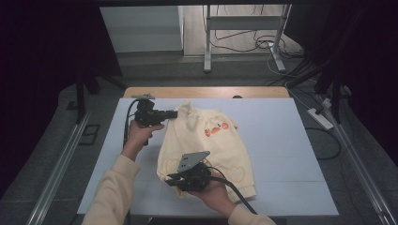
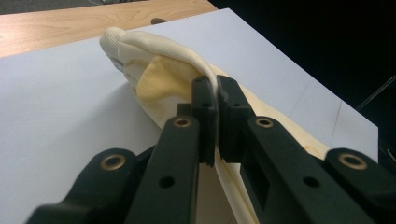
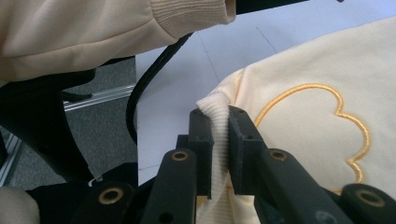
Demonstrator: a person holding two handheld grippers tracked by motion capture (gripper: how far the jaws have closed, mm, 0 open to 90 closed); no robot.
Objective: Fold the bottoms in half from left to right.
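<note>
White worktop (image 1: 291,154) carries a cream sweatshirt (image 1: 206,145) at its middle; left gripper (image 1: 174,113) jaws clamp its far edge, right gripper (image 3: 218,122) jaws clamp the ribbed near-left hem; an uneven pull could slip the thin fabric free

The left forearm, in a cream sleeve, reaches in from the near left toward the far side, its hand (image 1: 140,133) wrapped round the handle of the left claw (image 1: 174,114). That claw points level toward the right, its jaws pinched together. The right hand (image 1: 213,190) sits at the near middle, palm cupping the right claw (image 1: 170,180), which points left and lies low. Its jaws are pinched nearly together too. A black cable trails from each claw.
</note>
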